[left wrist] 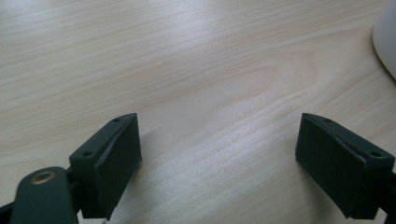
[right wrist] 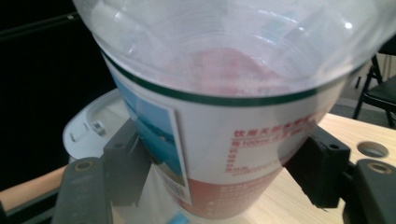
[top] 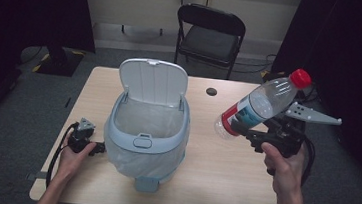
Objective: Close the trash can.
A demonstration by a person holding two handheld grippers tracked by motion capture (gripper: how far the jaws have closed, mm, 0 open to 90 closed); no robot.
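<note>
Wooden surface (top: 221,181). Bin (top: 147,129), lid up, standing centre. Plastic bottle (top: 259,105), red cap, tilted, aloft right of bin, clamped in right tongs (top: 240,130). Left tongs (left wrist: 219,163), gaping, empty, resting beside bin.

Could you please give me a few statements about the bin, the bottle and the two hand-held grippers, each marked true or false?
1. The hinged lid of the pale blue plastic waste bin stands open. True.
2. The clear plastic bottle with a red cap lies flat on the light wooden table. False: the right hand-held gripper holds it tilted in the air, above the table.
3. The left hand-held gripper is open, with nothing between its jaws. True.
4. The bin has no liner. False: a translucent white bag lines it.
5. The right hand-held gripper clamps the bottle by its cap. False: its jaws press on the labelled lower body.
</note>
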